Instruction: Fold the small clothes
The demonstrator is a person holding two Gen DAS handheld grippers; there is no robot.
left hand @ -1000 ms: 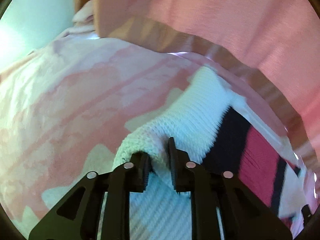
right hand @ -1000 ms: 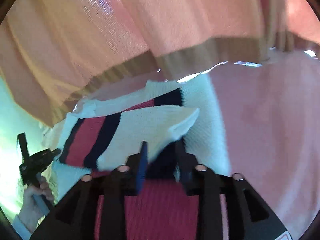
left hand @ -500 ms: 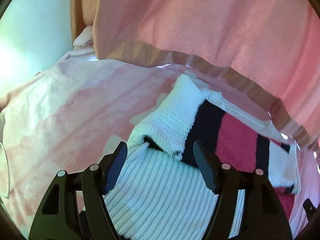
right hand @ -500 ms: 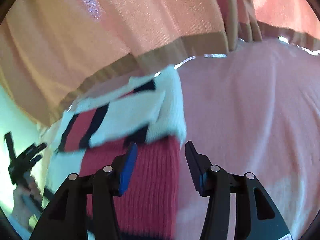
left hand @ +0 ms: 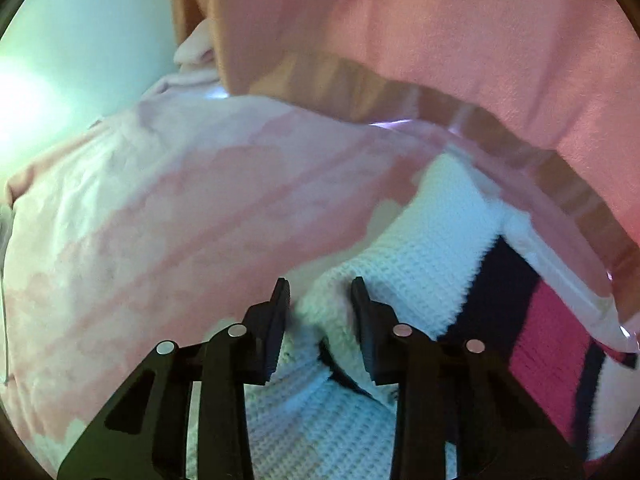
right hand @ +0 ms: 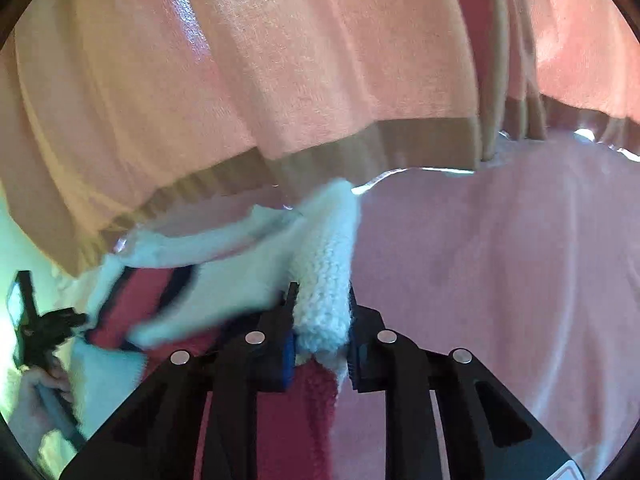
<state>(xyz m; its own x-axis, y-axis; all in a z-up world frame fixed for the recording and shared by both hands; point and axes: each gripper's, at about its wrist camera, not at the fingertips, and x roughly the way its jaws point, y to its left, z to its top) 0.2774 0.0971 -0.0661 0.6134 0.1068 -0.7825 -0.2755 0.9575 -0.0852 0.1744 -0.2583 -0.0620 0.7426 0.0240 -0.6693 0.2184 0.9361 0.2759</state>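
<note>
A small knitted sweater, white with dark navy and red stripes, lies on a pink blanket. In the left wrist view my left gripper (left hand: pixel 320 304) is shut on a white folded edge of the sweater (left hand: pixel 432 264). In the right wrist view my right gripper (right hand: pixel 322 308) is shut on a thick white knit edge of the sweater (right hand: pixel 324 252), which bunches up between the jaws. The left gripper and the hand that holds it show at the far left of the right wrist view (right hand: pixel 40 328).
The pink patterned blanket (left hand: pixel 180 220) covers the surface under the sweater and shows plain pink in the right wrist view (right hand: pixel 500 280). A pink curtain with a tan hem (right hand: pixel 300 80) hangs close behind the sweater. A pale wall (left hand: pixel 60 40) is at the left.
Both grippers were open half a second ago. Both have closed again on white edges of the sweater, at new spots, and the right one has bunched the knit upward.
</note>
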